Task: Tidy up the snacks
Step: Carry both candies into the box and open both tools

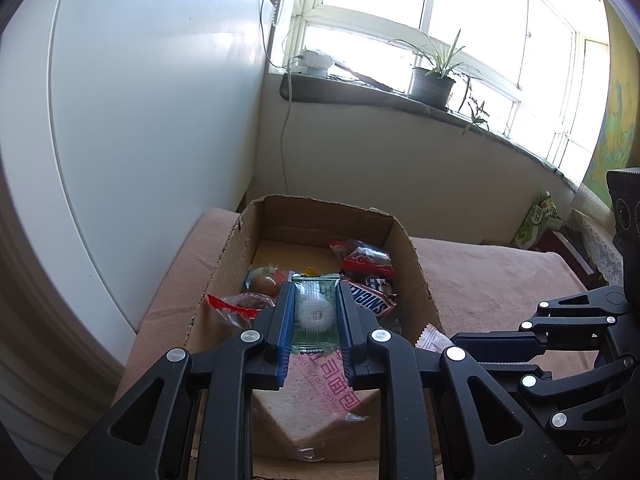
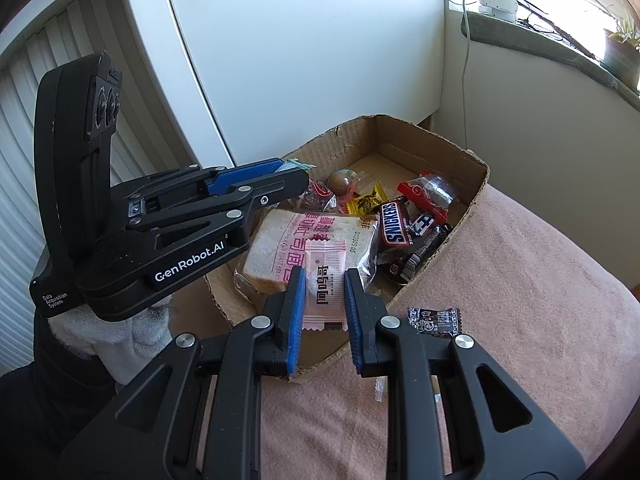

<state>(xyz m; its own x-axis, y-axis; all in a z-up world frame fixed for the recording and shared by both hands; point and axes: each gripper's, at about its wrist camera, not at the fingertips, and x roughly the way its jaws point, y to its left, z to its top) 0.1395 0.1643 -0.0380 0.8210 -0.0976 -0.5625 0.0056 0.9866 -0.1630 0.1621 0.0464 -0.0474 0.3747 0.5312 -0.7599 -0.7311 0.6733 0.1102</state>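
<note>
An open cardboard box [image 1: 412, 248] [image 2: 476, 196] sits on a pink-covered surface and holds several snacks: a wrapped slice of toast bread [image 2: 288, 248] [image 1: 320, 396], Snickers bars [image 2: 394, 222] [image 1: 370, 300], and red-wrapped sweets [image 2: 426, 194]. Over the box, my left gripper [image 1: 316, 294] [image 2: 294, 174] is shut on a clear green packet with a white ring candy [image 1: 315, 314]. My right gripper [image 2: 323, 280] [image 1: 460, 340] is shut on a pink snack packet [image 2: 325, 284] above the box's near corner. A small black-wrapped candy [image 2: 434, 322] lies on the pink cover outside the box.
A white cabinet [image 1: 140, 120] stands close behind the box. A windowsill [image 1: 400, 98] with a potted plant [image 1: 434, 80] runs along the back. A white-gloved hand [image 2: 120, 344] holds the left gripper. The pink cover [image 2: 540, 320] stretches right of the box.
</note>
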